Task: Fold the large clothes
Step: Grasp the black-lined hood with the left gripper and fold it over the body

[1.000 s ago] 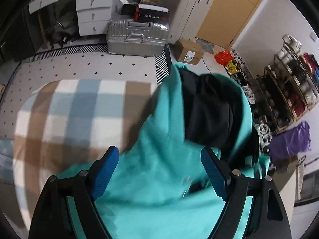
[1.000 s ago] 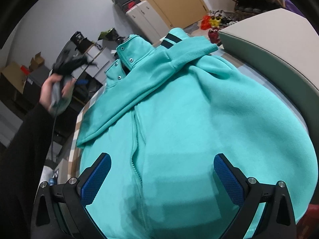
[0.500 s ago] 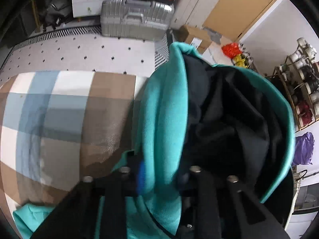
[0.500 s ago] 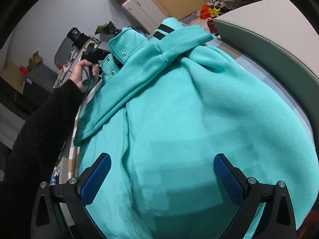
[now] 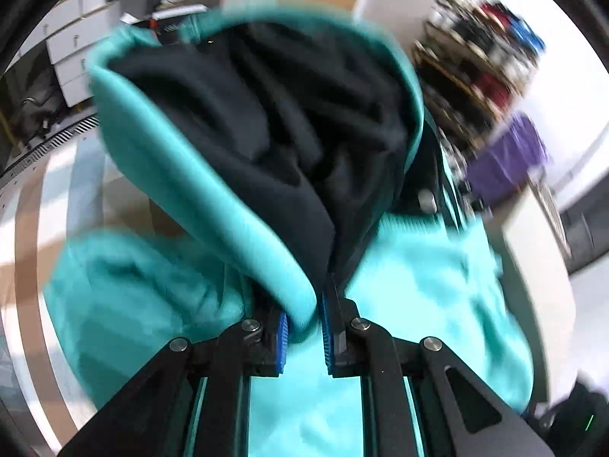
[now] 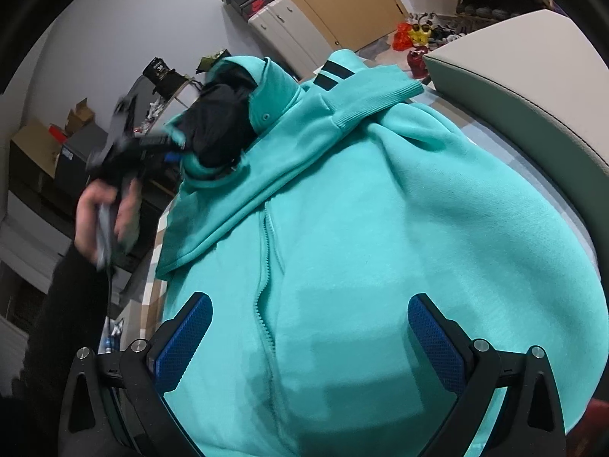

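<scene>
A teal zip hoodie (image 6: 380, 209) lies face up on the checked cloth, one sleeve (image 6: 342, 103) folded across its chest. Its hood (image 5: 266, 133) has a black lining and is lifted off the surface. My left gripper (image 5: 304, 323) is shut on the hood's teal rim, which is pinched between the blue pads. In the right wrist view a hand (image 6: 102, 209) holds that left gripper (image 6: 171, 148) at the raised hood (image 6: 220, 122). My right gripper (image 6: 310, 339) hovers open over the hoodie's lower front, near the zip, with nothing between its fingers.
A checked cloth (image 5: 30, 228) covers the surface under the hoodie. A grey cushion (image 6: 533, 87) borders the right side. Around the room stand a shoe rack (image 5: 475, 49), a purple cloth (image 5: 506, 160), white drawers (image 5: 72, 49) and a wooden door (image 6: 342, 0).
My left gripper went from open above the hood to shut on its rim, then swung the hood up and toward the hoodie's body. The right gripper stayed put and open.
</scene>
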### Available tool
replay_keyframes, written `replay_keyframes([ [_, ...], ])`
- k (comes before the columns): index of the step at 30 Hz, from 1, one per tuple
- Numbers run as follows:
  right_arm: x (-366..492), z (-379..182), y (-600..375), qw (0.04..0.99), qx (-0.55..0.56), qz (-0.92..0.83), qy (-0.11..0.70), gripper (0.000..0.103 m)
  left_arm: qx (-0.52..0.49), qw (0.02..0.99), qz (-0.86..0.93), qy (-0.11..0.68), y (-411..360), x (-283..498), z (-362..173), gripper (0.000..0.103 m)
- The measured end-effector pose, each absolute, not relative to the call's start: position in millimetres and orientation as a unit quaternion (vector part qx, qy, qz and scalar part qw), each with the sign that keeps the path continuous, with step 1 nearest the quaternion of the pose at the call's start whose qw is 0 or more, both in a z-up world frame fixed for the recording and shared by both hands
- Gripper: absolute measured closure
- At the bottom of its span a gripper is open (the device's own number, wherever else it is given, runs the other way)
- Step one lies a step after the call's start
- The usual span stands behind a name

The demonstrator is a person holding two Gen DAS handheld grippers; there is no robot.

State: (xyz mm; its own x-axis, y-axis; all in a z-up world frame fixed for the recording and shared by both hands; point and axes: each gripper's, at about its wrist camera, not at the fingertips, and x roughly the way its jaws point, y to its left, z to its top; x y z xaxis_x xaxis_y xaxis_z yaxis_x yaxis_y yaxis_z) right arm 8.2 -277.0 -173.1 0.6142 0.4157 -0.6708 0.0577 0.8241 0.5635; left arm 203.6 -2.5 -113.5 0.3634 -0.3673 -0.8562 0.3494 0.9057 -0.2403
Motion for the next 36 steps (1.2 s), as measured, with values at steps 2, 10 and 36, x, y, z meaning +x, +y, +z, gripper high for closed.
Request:
replay_keyframes([
  [2,8,-173,-277,0.856,0.275,0.102,0.427,0.000,-0.019,0.814,-0.218,0.538,12,182,-126,0.090],
  [10,5,-173,-277,0.856,0.273,0.095,0.428,0.000,-0.144,0.795,-0.206,0.552,100,159,-135,0.070],
  [36,-5,-133,-300,0.895,0.287,0.091,0.330,0.000,-0.088,0.826,-0.188,0.524,26,67,-140,0.015],
])
